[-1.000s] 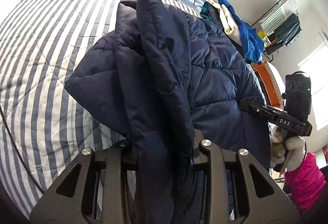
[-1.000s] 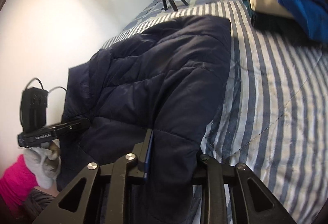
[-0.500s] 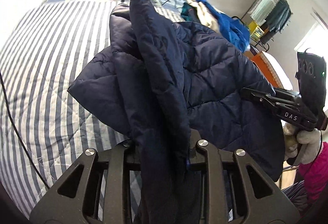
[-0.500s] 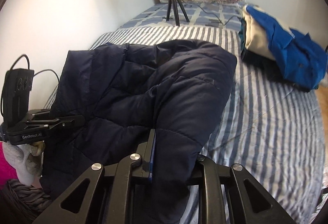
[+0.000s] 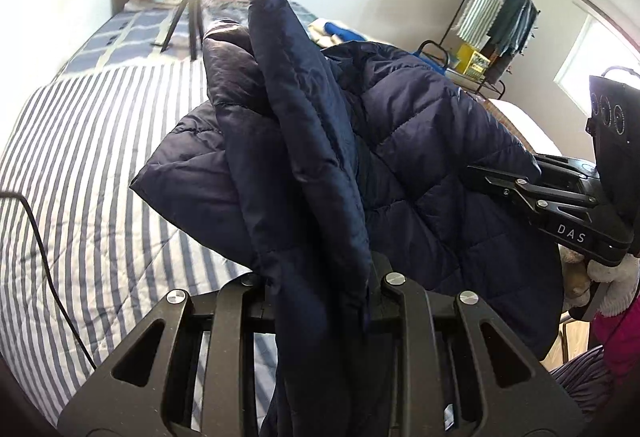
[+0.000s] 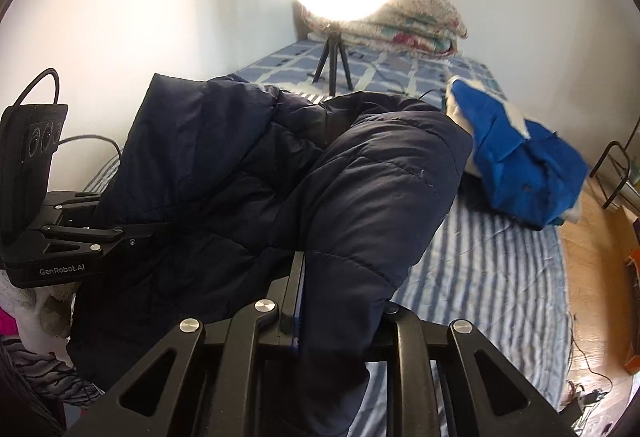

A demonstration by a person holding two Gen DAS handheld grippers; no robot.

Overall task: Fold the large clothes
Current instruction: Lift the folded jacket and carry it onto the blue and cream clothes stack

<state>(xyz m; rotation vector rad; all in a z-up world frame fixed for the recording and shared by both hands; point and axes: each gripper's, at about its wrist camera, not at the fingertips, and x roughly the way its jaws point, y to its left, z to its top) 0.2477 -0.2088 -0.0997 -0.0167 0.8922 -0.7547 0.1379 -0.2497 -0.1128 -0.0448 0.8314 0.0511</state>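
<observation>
Left claw (image 5: 320,279) apparently clamps navy jacket (image 5: 420,157).

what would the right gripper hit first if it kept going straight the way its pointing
The right gripper is already clamped on the navy puffer jacket, so the jacket's bunched bulk comes first. Beyond that probably the striped bed cover; depth is unclear.

jacket (image 5: 420,157): dark navy, quilted stitch lines
bed cover (image 5: 80,157): blue and white stripes; blue check with pale bands at the far end
left hand-held gripper (image 5: 320,301): black, silver screws
right hand-held gripper (image 6: 340,317): black, silver screws, blue strip on 1 finger
garment pile (image 6: 520,165): bright blue over cream
folded blanket (image 6: 412,25): cream, red and green floral print
sleeve (image 5: 616,329): pink
floor (image 6: 592,277): orange-brown wood
</observation>
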